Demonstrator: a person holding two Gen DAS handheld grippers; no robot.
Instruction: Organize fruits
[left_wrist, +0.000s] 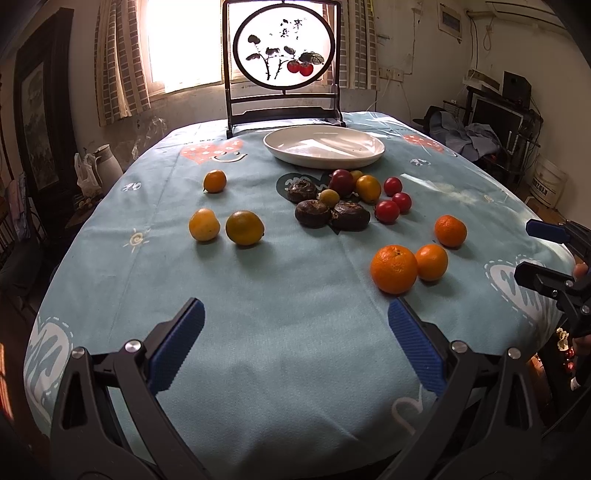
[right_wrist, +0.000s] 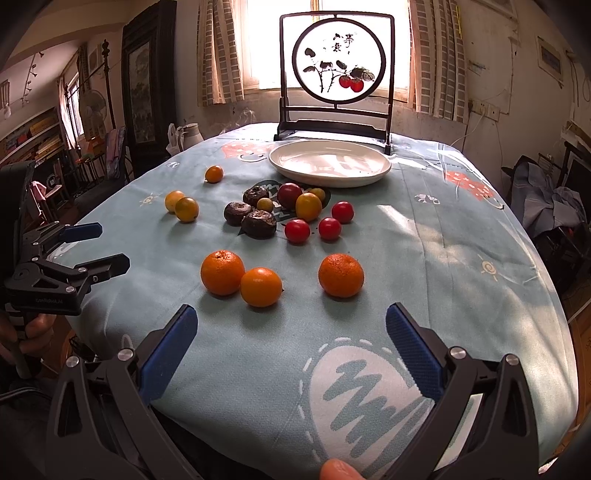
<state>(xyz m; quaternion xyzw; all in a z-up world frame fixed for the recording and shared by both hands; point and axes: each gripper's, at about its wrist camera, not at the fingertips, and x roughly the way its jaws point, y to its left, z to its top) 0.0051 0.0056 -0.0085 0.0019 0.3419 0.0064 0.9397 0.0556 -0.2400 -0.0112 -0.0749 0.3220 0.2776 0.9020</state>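
Here, three bright oranges (right_wrist: 222, 272) with pebbled skin sit near the bench's (right_wrist: 461, 258) front edge, dull yellow-green citrus (left_wrist: 244, 228) toward its left edge, glossy red tomatoes (right_wrist: 297, 230) and wrinkled dark fruits (right_wrist: 258, 224) mid-bench before the white plate (right_wrist: 380, 175). Left gripper (left_wrist: 295, 347) and right gripper (right_wrist: 291, 350) both hover spread, holding nothing.

Glossy ceramic plate (left_wrist: 324, 146) on matt, fuzzy cloth tablecloth (left_wrist: 280, 280).
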